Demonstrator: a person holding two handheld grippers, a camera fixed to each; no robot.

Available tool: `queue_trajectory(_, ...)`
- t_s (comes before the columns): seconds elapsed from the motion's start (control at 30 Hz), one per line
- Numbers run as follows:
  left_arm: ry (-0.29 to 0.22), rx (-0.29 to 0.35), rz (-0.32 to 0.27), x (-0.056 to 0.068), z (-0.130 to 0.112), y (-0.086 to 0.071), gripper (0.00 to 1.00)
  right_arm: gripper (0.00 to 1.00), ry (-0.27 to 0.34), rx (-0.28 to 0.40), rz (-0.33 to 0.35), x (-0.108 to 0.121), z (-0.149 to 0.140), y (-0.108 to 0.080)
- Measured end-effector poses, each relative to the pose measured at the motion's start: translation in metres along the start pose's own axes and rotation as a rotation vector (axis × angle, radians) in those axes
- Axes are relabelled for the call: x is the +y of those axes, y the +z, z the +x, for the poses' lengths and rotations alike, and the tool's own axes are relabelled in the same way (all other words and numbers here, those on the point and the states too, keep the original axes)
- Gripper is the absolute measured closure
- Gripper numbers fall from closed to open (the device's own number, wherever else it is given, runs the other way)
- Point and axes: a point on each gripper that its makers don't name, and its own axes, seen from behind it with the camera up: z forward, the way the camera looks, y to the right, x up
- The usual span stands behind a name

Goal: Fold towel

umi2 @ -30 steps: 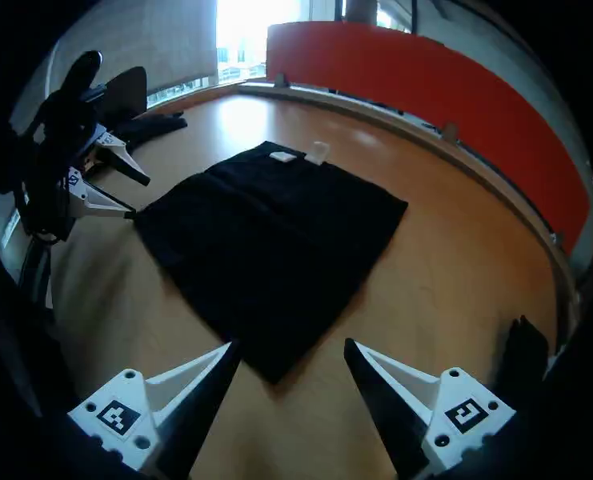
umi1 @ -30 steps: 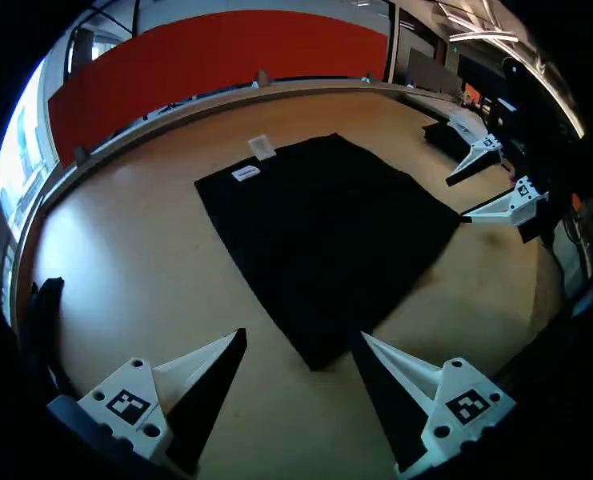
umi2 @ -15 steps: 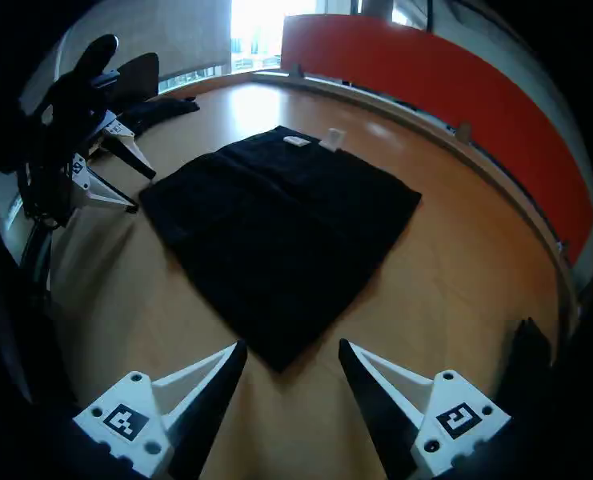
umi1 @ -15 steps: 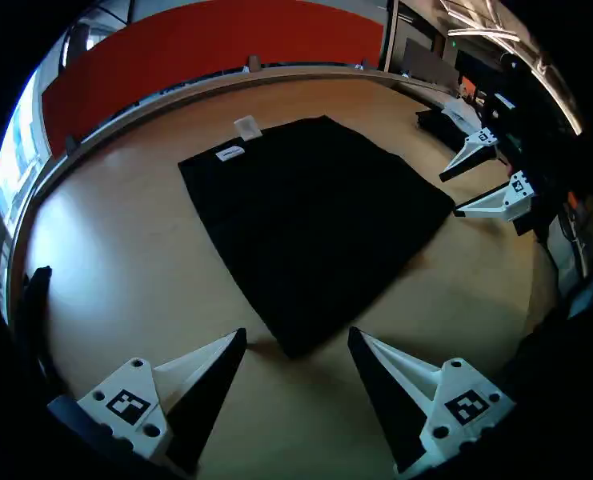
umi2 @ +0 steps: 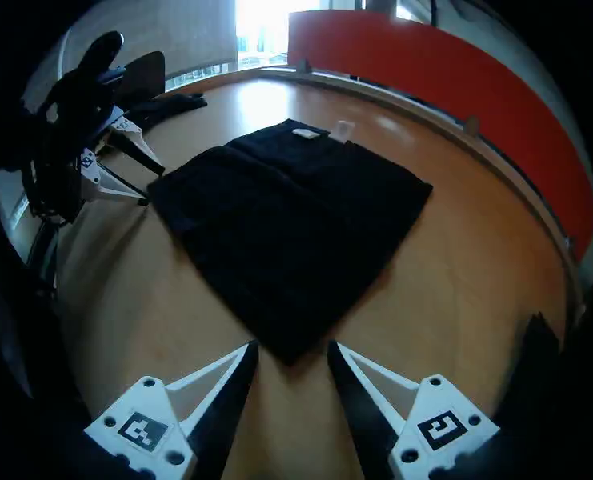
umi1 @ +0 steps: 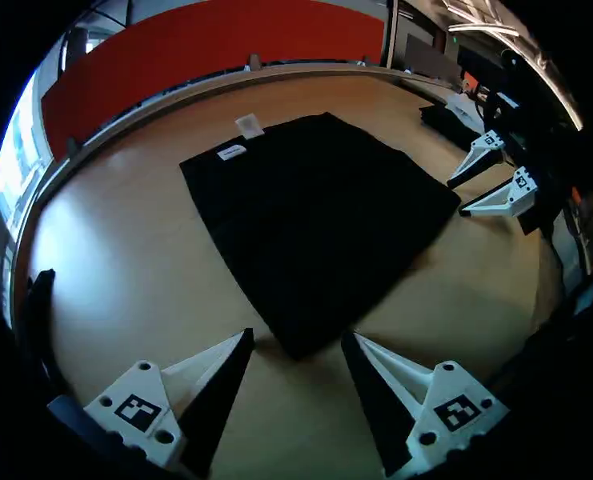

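Note:
A black towel (umi1: 320,216) lies spread flat on the wooden table (umi1: 120,264), with two white labels (umi1: 232,152) at its far corner. In the left gripper view, my left gripper (umi1: 296,342) is open, its fingertips either side of the towel's near corner, just above the table. My right gripper (umi1: 496,178) hovers at the towel's right corner. In the right gripper view, the towel (umi2: 296,216) points another corner at my right gripper (umi2: 292,350), which is open and straddles that tip. The left gripper (umi2: 128,164) sits at the towel's left corner, held by a dark-sleeved arm.
A red partition (umi1: 216,48) runs behind the table's curved far edge. A dark pile of cloth (umi1: 448,128) lies past the right gripper, and another dark pile (umi2: 164,104) lies near the window. A black object (umi1: 36,320) stands at the left table edge.
Both grippers have crept closer to their towel corners and their jaws have narrowed a little. The towel has not moved.

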Motion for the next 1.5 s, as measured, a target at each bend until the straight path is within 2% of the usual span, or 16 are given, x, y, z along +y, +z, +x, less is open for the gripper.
queue_trajectory(0.23, 0.008, 0.002, 0.015, -0.001, -0.001, 0.000, 0.24, 0.44, -0.001, 0.004, 0.009, -0.002, 0.001, 0.000)
queue_trajectory(0.4, 0.006, 0.000, 0.016, 0.000, -0.001, 0.000, 0.27, 0.55, 0.003, 0.006, 0.008, -0.002, 0.001, -0.001)
queue_trajectory(0.5, 0.007, -0.002, 0.016, 0.000, 0.000, 0.000, 0.37, 0.64, 0.006, 0.007, 0.006, -0.001, 0.000, -0.001)
queue_trajectory(0.67, 0.010, -0.005, 0.014, 0.003, 0.000, 0.001, 0.48, 0.71, 0.011, 0.009, 0.003, -0.001, 0.000, -0.001)
queue_trajectory(0.77, 0.008, -0.008, 0.017, 0.004, 0.000, 0.001, 0.59, 0.76, 0.012, 0.008, 0.002, -0.002, 0.001, -0.001)
queue_trajectory(0.93, -0.010, -0.012, 0.032, 0.002, 0.000, 0.001, 0.80, 0.80, 0.017, 0.009, -0.001, -0.003, 0.002, -0.002)
queue_trajectory(1.0, -0.019, -0.013, 0.038, 0.001, 0.000, 0.001, 0.85, 0.81, 0.022, 0.013, 0.000, -0.004, 0.003, -0.002)
queue_trajectory(1.5, -0.053, -0.012, 0.027, 0.006, 0.005, -0.006, 0.87, 0.83, 0.050, 0.049, 0.000, -0.004, 0.016, -0.013)
